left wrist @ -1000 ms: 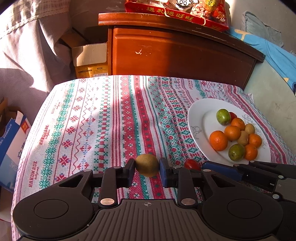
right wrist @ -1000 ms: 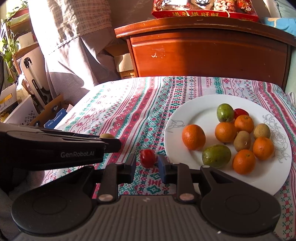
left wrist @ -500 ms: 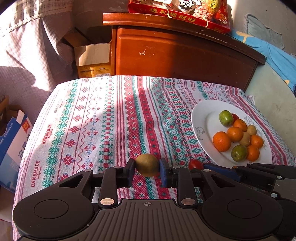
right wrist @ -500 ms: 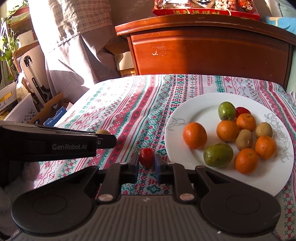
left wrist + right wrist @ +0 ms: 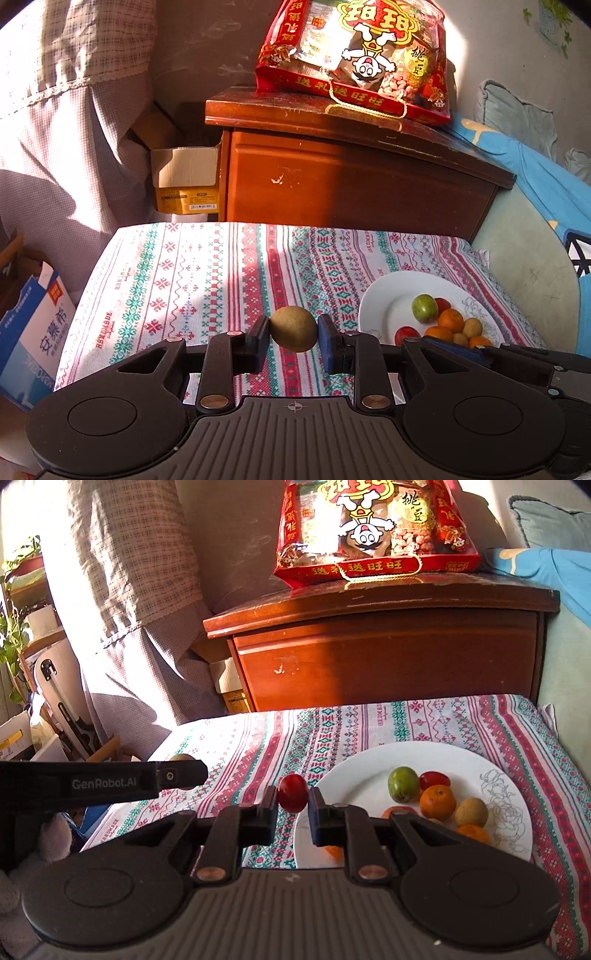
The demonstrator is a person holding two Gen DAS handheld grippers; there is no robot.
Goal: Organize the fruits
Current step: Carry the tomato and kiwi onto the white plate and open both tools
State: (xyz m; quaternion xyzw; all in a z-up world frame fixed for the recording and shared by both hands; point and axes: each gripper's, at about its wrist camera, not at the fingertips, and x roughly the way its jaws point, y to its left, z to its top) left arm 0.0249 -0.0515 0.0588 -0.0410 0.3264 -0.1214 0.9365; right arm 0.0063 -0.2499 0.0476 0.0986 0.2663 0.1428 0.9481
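My left gripper point(image 5: 293, 334) is shut on a brown kiwi point(image 5: 293, 328) and holds it above the patterned tablecloth point(image 5: 192, 288). My right gripper point(image 5: 292, 799) is shut on a small red tomato point(image 5: 291, 792), lifted near the left rim of the white plate point(image 5: 354, 775). The plate point(image 5: 384, 306) holds oranges point(image 5: 437, 801), a green fruit point(image 5: 403, 783), kiwis and another red tomato. The left gripper's side shows at the left of the right wrist view point(image 5: 110, 782); the right gripper's tomato shows in the left wrist view point(image 5: 406, 334).
A wooden cabinet point(image 5: 351, 177) stands behind the table with a red snack bag point(image 5: 354, 55) on top. A cardboard box point(image 5: 184, 181) sits left of it. A blue-and-white carton point(image 5: 29, 332) stands at the table's left edge. A blue cushion point(image 5: 535, 173) lies at the right.
Both grippers have risen with their fruit and tilted up, so the table and plate look lower and farther. The right gripper closed tight on the tomato.
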